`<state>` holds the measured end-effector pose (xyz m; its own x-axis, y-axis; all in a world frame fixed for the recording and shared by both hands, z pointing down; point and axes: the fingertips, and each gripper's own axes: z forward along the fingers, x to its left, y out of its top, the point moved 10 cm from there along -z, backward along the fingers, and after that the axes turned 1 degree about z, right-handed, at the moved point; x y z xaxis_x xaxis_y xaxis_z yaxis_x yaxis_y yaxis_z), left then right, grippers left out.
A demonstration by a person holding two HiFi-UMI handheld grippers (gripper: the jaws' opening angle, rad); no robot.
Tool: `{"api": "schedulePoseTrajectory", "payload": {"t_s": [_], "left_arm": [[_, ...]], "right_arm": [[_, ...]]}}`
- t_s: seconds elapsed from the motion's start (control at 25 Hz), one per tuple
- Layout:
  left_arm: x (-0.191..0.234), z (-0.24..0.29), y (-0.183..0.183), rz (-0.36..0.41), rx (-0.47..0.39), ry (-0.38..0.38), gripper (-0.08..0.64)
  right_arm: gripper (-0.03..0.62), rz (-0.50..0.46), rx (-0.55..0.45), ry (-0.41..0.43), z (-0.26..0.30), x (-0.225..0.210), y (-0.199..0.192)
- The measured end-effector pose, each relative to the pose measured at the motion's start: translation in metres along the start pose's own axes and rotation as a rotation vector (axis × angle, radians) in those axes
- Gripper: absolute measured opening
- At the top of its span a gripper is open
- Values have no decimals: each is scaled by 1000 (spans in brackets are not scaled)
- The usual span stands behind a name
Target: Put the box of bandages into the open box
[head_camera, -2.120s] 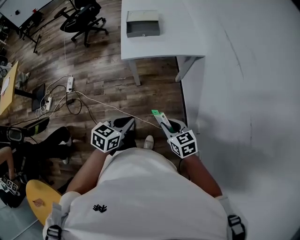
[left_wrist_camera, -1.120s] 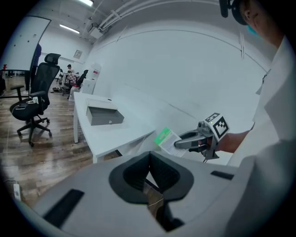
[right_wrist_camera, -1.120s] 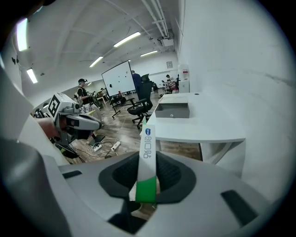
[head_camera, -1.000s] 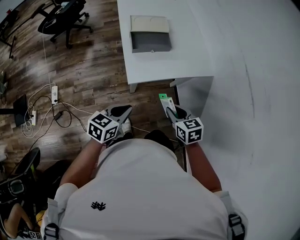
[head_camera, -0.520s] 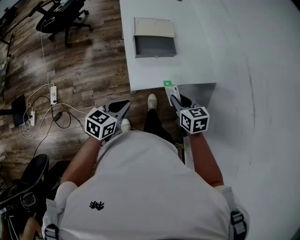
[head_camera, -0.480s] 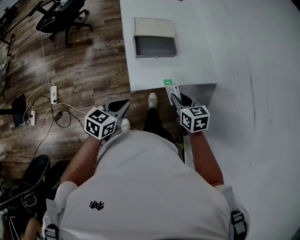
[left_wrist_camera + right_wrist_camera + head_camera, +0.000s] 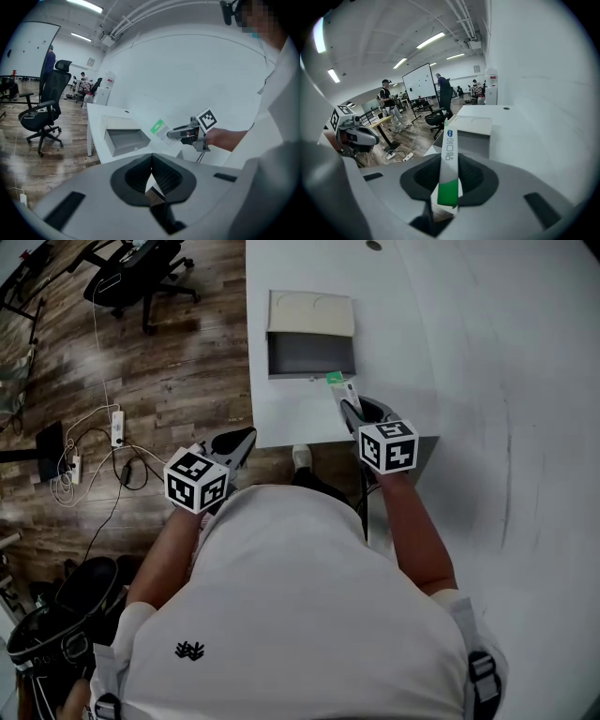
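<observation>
The open box (image 7: pixel 311 351) lies on the white table (image 7: pixel 291 413), its grey inside facing up and its cream lid folded back. My right gripper (image 7: pixel 345 407) is shut on the box of bandages (image 7: pixel 338 390), a thin white-and-green carton held edge-on just above the table, by the open box's near right corner. In the right gripper view the bandage box (image 7: pixel 449 164) stands between the jaws with the open box (image 7: pixel 474 136) right behind it. My left gripper (image 7: pixel 236 441) hangs shut and empty over the floor, left of the table's edge. The left gripper view shows the bandage box (image 7: pixel 158 127) too.
Black office chairs (image 7: pixel 141 277) stand on the wooden floor at the upper left. Cables and a power strip (image 7: pixel 116 423) lie on the floor to the left. A pale wall (image 7: pixel 525 381) runs along the table's right. People stand far back in the room (image 7: pixel 386 96).
The person has walked up to the table. My right gripper with the bandage box has gone from over the floor to above the table beside the open box; the left followed.
</observation>
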<state>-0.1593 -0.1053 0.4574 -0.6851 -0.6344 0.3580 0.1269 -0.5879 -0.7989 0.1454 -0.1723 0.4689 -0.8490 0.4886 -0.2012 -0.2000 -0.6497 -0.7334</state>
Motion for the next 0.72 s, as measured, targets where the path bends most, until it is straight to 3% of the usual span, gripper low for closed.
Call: {"api": "schedulePoseTrajectory", "payload": {"t_s": [0.32,0.72], "left_arm": [[7,20,46,-38,-16,91,8],[6,35,55,-100,-17,218,8]], "right_arm": [[89,-80,43,77,61,-41,58],[89,-197,130,159,133,-73,76]]}}
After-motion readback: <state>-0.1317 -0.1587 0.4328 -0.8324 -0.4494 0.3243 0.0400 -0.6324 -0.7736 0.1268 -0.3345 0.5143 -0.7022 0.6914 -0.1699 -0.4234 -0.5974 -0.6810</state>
